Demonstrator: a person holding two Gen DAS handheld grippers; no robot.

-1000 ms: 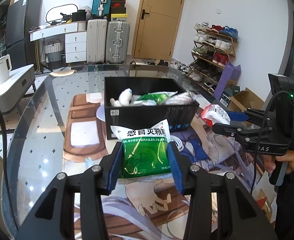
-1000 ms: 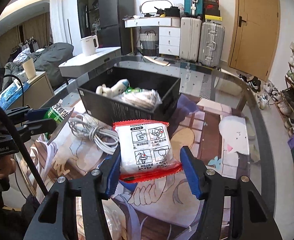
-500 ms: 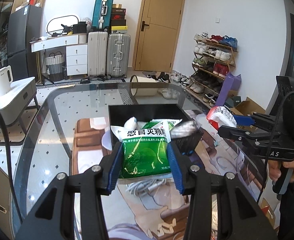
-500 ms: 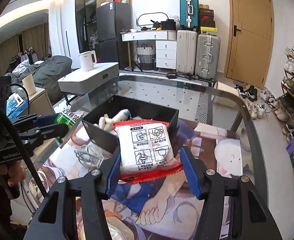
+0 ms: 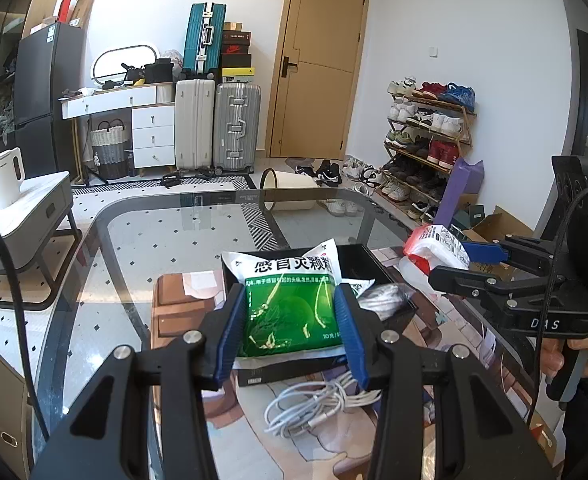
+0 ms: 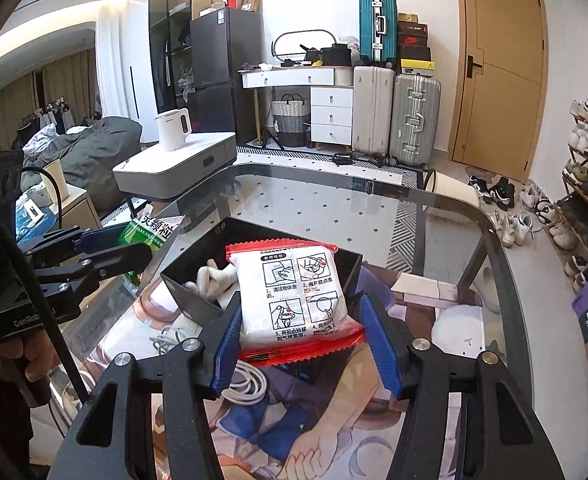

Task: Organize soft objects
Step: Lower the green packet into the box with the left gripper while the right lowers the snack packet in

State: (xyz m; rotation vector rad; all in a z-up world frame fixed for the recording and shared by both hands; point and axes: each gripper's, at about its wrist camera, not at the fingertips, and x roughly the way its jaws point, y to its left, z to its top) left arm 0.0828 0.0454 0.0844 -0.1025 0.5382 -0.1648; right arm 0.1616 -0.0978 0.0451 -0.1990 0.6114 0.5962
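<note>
My left gripper (image 5: 291, 330) pinches a green-and-white sachet (image 5: 289, 312); my right gripper (image 6: 300, 338) clamps a red-edged white packet (image 6: 294, 300), both above the black open box (image 6: 277, 264).

A white coiled cable (image 5: 322, 400) lies on the glass tabletop (image 5: 141, 240), on a printed mat (image 6: 334, 432). Behind the tabletop, a white suitcase (image 5: 195, 124) and a silver suitcase (image 5: 237, 126) stand side by side before a teal one (image 5: 205, 40). A wooden door (image 5: 320, 68) is shut. A shoe rack (image 5: 426, 140) lines the wall. A white kettle (image 6: 172, 129) sits on a low cabinet (image 6: 177, 164).
</note>
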